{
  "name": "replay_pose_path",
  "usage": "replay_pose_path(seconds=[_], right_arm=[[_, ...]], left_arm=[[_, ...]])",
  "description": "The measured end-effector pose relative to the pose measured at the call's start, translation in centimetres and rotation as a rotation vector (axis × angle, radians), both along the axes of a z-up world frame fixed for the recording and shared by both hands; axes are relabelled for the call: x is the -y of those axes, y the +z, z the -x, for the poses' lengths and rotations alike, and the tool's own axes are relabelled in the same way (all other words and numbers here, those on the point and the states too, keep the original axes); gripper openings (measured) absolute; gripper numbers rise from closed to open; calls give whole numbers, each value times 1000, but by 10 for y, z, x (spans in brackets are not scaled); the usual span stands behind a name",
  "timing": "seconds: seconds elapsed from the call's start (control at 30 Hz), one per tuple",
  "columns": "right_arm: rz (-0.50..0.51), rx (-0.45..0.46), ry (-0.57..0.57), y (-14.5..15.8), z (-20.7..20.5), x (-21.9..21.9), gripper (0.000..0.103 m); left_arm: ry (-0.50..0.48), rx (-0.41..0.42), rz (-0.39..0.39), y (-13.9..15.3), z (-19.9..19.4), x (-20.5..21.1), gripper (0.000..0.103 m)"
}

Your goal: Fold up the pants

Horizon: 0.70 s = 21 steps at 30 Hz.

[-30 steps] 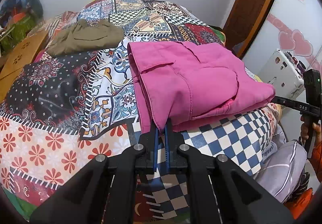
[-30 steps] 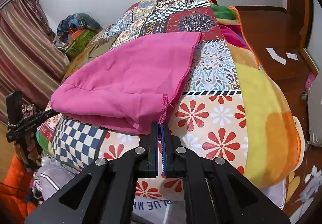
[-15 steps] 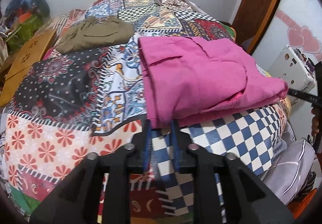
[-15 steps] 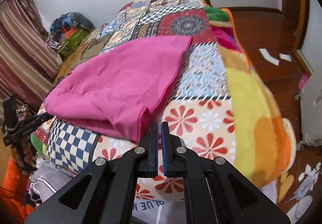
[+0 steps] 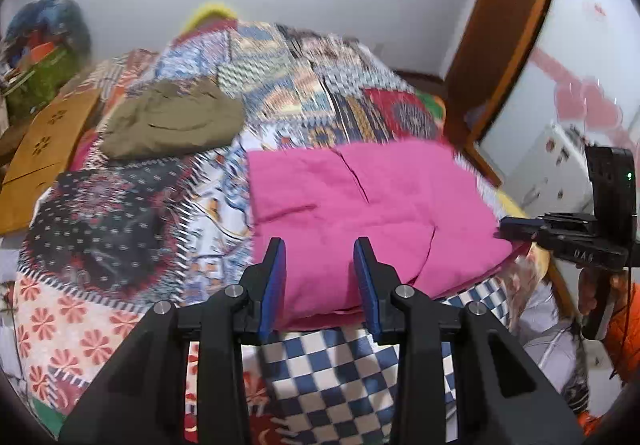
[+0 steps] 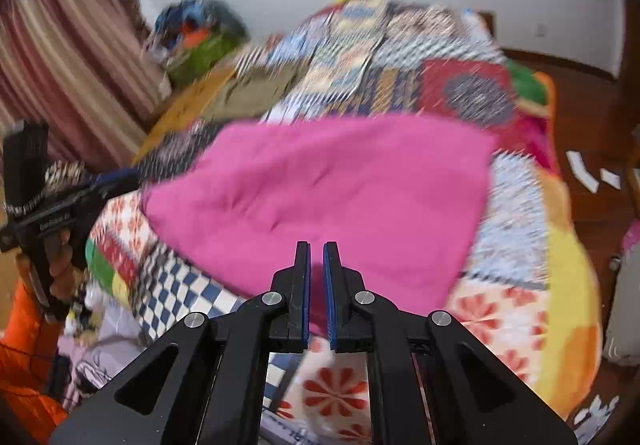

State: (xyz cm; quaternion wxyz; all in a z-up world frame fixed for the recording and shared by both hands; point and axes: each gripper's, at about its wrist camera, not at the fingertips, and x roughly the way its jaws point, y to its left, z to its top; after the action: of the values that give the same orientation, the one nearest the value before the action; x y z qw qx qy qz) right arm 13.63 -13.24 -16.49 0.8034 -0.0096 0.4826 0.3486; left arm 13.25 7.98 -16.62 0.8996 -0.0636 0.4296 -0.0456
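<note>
Now the left gripper [image 5: 320, 245], clamped on the pink pants' [image 5: 360, 205] hem a second ago, is opening and clear of it; the right gripper [image 6: 316, 249] sits nearly closed, holding nothing. Pants lie folded on the patchwork quilt [image 5: 120, 213], olive garment [image 5: 172, 121] beyond, white wall behind

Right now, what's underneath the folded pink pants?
The pink pants lie on a patchwork blanket; its blue checked patch shows at their near edge. Whatever lies directly beneath is covered.

left gripper [image 5: 320, 277] jaws opening, right gripper [image 6: 316, 277] jaws nearly closed — empty
</note>
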Motion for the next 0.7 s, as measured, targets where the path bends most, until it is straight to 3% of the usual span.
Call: replay_pose_path(seconds=[0.1, 0.2, 0.37, 0.5, 0.57, 0.63, 0.7], right_arm=[[53, -36, 17, -21, 6, 1, 6], [59, -58, -5, -27, 9, 23, 6], [159, -46, -109, -27, 4, 69, 6], [135, -28, -186, -11, -6, 94, 7], [112, -11, -219, -5, -16, 100, 17], [79, 18, -254, 0, -25, 103, 41], [49, 34, -263, 0, -33, 100, 44]], left_arm=[[-11, -77, -16, -30, -8, 10, 34], [3, -104, -3, -47, -3, 2, 36], [5, -92, -12, -40, 7, -5, 43], [18, -67, -25, -21, 4, -12, 43], [35, -35, -30, -8, -2, -15, 43], [50, -14, -24, 0, -12, -18, 43], [62, -6, -16, 1, -23, -18, 43]])
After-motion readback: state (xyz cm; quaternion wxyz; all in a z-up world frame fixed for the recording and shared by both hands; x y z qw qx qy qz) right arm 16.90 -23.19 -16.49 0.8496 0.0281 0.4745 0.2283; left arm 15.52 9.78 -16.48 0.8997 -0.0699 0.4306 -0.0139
